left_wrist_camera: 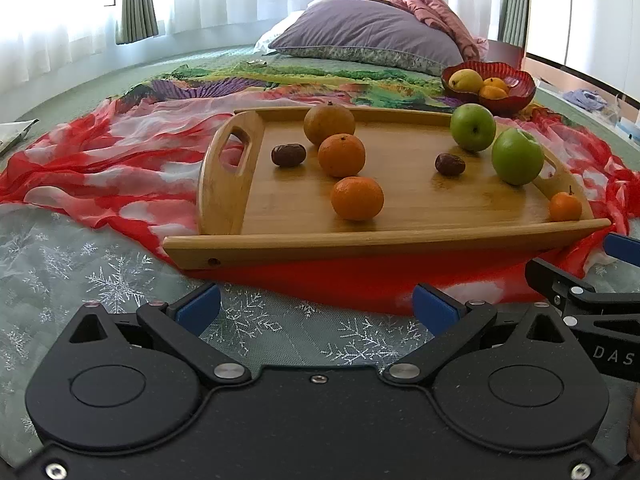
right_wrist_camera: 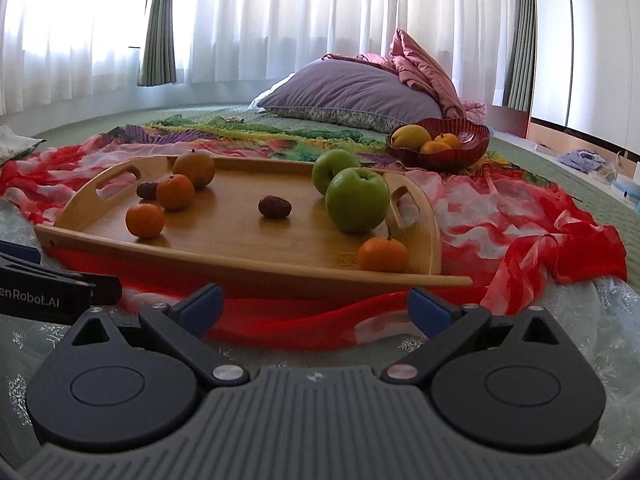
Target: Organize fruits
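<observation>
Both tools sit low over the snowflake-patterned cover, short of the tray: the left gripper (left_wrist_camera: 316,306) has its blue-tipped fingers spread wide with nothing between them, and the right gripper (right_wrist_camera: 316,306), just beside it, is spread the same way and equally empty. Beyond them a wooden tray (left_wrist_camera: 384,240) rests on a red-and-white scarf (left_wrist_camera: 100,168). On the tray, from left to right, lie a dark date (left_wrist_camera: 288,155), a brownish round fruit (left_wrist_camera: 329,123) at the far edge, two mandarins (left_wrist_camera: 341,155) (left_wrist_camera: 357,198) in a line toward the near edge, a second date (left_wrist_camera: 450,164), two green apples (left_wrist_camera: 472,127) (left_wrist_camera: 517,156) close together, and a small mandarin (left_wrist_camera: 565,207) in the near right corner. Farther right, past the tray, a red glass bowl (left_wrist_camera: 520,92) holds a yellow fruit and oranges. A purple pillow (left_wrist_camera: 368,32) lies behind.
</observation>
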Action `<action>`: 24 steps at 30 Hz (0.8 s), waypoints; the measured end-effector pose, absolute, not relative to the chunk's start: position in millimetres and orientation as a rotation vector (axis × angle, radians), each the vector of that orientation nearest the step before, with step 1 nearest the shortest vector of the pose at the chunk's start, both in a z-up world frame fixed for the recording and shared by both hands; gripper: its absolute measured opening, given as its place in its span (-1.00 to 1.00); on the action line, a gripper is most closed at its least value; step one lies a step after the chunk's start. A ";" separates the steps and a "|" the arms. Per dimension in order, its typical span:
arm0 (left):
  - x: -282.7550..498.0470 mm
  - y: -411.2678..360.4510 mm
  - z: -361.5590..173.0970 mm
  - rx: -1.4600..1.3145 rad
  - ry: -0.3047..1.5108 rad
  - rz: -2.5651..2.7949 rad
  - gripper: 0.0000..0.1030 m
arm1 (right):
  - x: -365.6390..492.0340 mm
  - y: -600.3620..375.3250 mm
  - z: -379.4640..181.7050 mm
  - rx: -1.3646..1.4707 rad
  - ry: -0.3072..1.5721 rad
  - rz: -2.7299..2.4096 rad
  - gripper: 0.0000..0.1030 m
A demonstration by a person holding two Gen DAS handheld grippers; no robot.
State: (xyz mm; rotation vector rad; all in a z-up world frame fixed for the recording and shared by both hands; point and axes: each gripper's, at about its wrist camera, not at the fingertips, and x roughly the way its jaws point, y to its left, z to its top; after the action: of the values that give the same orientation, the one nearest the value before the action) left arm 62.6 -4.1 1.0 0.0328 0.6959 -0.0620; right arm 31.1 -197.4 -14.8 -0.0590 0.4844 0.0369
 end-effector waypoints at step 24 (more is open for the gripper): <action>74.7 -7.8 -11.8 0.034 0.720 -0.030 1.00 | 44.9 -196.9 -35.4 -0.054 0.570 0.077 1.00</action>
State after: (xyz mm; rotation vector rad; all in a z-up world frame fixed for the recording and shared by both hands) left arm 74.7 -7.8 -11.8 0.0343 0.7200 -0.0304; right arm 44.9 -196.9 -35.4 -0.0542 0.5696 0.0769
